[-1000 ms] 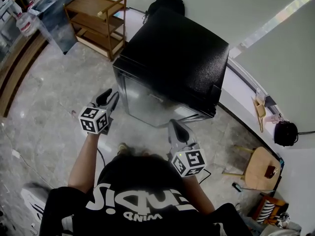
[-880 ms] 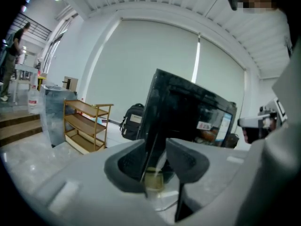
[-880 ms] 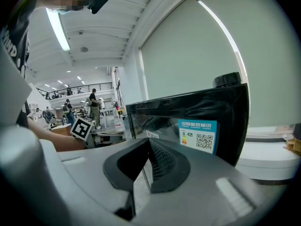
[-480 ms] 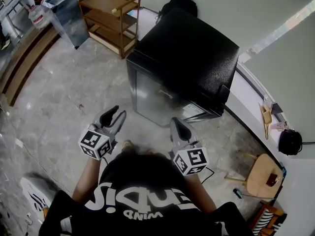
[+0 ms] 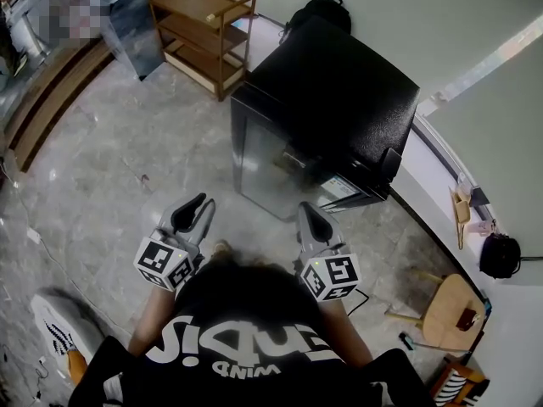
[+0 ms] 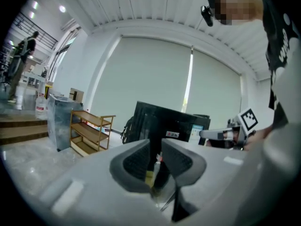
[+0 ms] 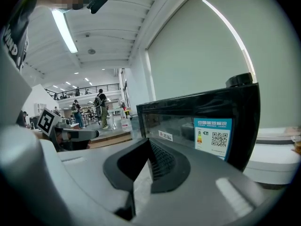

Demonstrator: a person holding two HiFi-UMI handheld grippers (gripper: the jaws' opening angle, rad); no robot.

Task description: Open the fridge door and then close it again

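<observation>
A grey marbled stone floor (image 5: pixel 93 168) is spreading beneath me, and the low black box-shaped fridge (image 5: pixel 331 91) is standing on it, door closed. I am holding my left gripper (image 5: pixel 197 203) well apart from the fridge's front. Its fingers have just been closing and now leave a narrow gap with nothing between them. My right gripper (image 5: pixel 306 212) is hovering nearer the fridge, fingers pressed together, empty. A wooden shelf trolley (image 5: pixel 208 32) is standing beside the fridge.

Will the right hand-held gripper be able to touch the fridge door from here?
Probably yes. Nothing blocks the right hand-held gripper from the fridge door; only bare floor lies between them. It isn't touching yet, so it would have to move forward.
</observation>
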